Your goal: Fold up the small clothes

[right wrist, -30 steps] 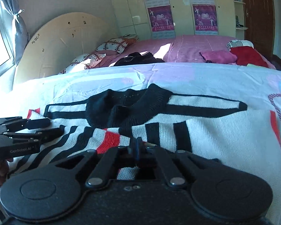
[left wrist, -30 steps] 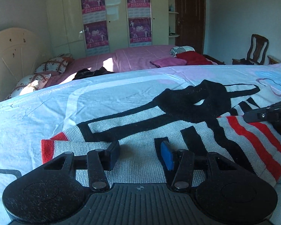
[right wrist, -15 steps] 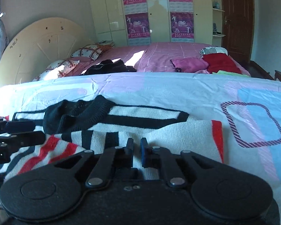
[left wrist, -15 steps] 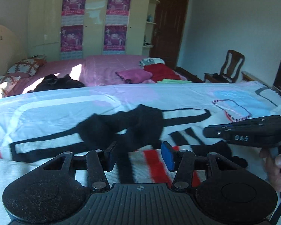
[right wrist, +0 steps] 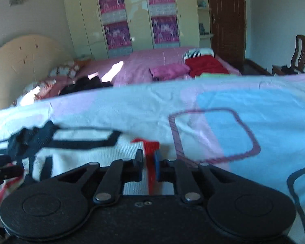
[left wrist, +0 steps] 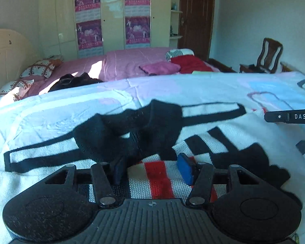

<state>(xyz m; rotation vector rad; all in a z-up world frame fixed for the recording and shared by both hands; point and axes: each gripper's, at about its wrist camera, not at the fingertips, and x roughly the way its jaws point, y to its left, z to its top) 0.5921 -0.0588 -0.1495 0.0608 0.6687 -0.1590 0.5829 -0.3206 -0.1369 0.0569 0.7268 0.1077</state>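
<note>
Standing well apart, the jaws of the left gripper are released and grasp nothing, poised just over the red-and-white band of the striped knit sweater. The right gripper has its jaws nearly together with the sweater's red cuff between the pads, though blur leaves it unclear whether they truly pinch it. The sweater lies spread on the pale patterned bedsheet, its black collar bunched in the middle and a sleeve stretched out toward each side. To fold well, the cuff should likely be carried inward across the body in a low, even arc, while the left gripper steadies the torso so the knit stays flat and the collar does not drag
</note>
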